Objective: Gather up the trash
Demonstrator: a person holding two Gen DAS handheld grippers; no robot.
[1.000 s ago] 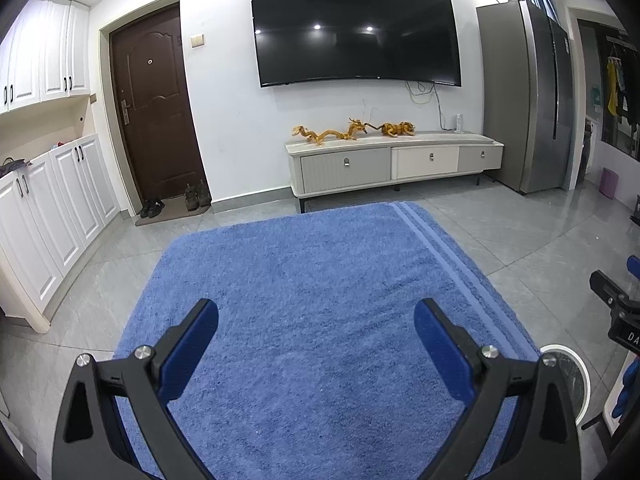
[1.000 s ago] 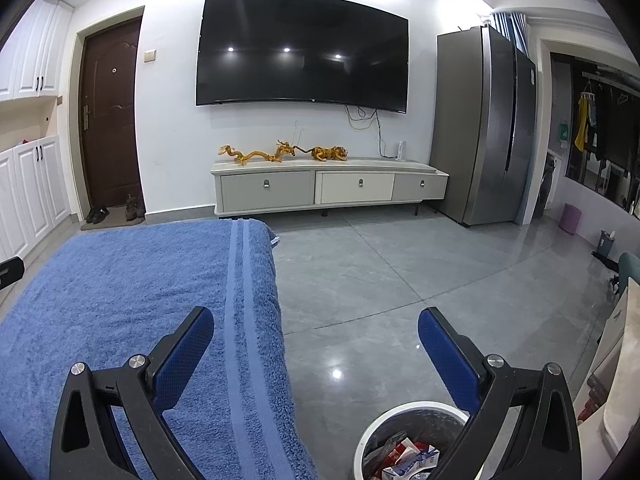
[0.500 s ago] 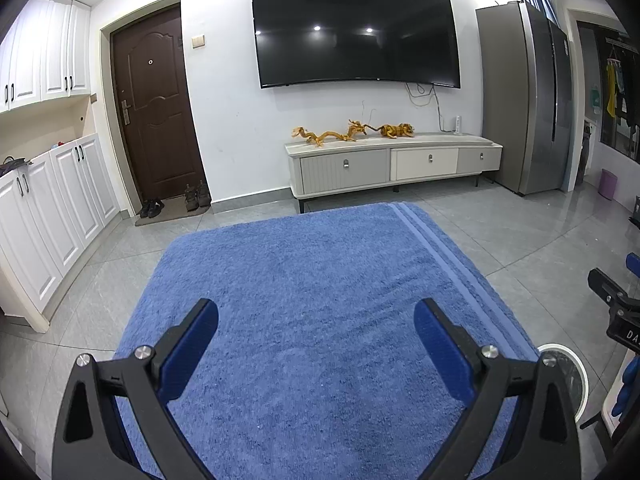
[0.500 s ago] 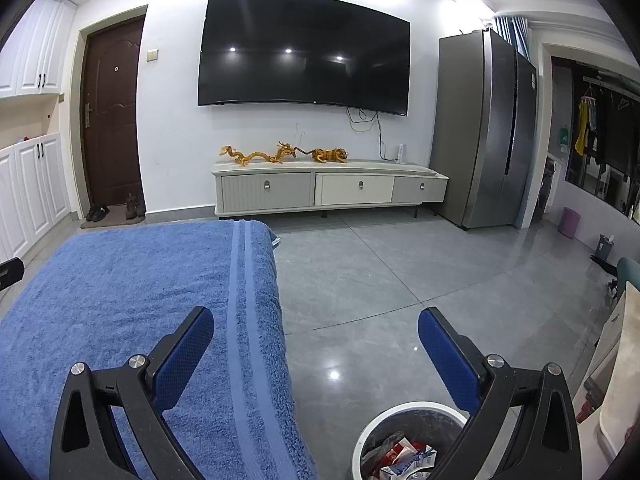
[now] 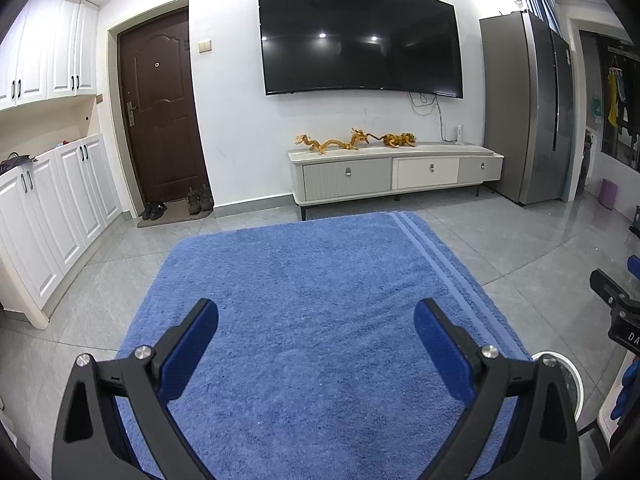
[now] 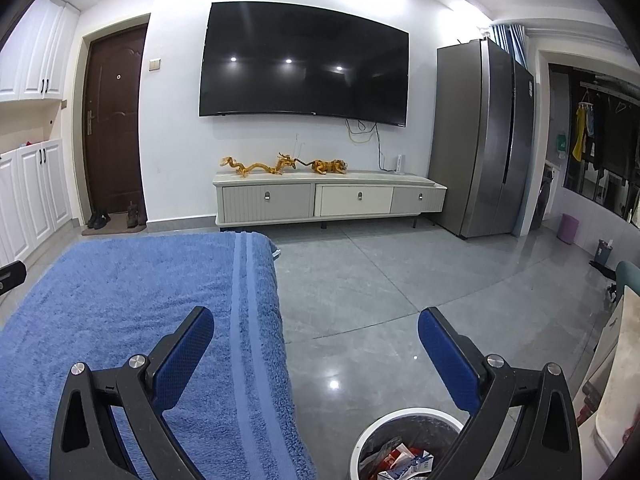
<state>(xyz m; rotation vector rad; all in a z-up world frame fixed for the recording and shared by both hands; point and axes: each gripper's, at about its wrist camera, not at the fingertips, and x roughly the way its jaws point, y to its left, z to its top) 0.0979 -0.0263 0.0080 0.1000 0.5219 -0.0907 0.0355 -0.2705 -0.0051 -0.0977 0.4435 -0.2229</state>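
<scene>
My left hand-held gripper is spread wide, with nothing between its blue pads, above the blue towel. My right hand-held gripper is likewise spread wide and empty; its left finger hangs over the towel's striped edge, its right finger over the white trash bin.

Nearest: the trash bin stands on the grey tiled floor, just beside the towel's right edge. In the right wrist view it holds crumpled wrappers, red, white and blue. In the left wrist view only part of its white rim shows, behind my left gripper's right finger; at that view's right border part of my right hand-held gripper is visible.

Middle ground: the towel lies flat, its paler stripes running along the right side. What it rests on cannot be told.

Far ground: a low TV cabinet with three drawers stands against the white wall and carries golden dragon figurines. A large dark television is mounted above it. A brown door with shoes at its foot stands to the left, white cupboards further left, and a grey refrigerator to the right.
</scene>
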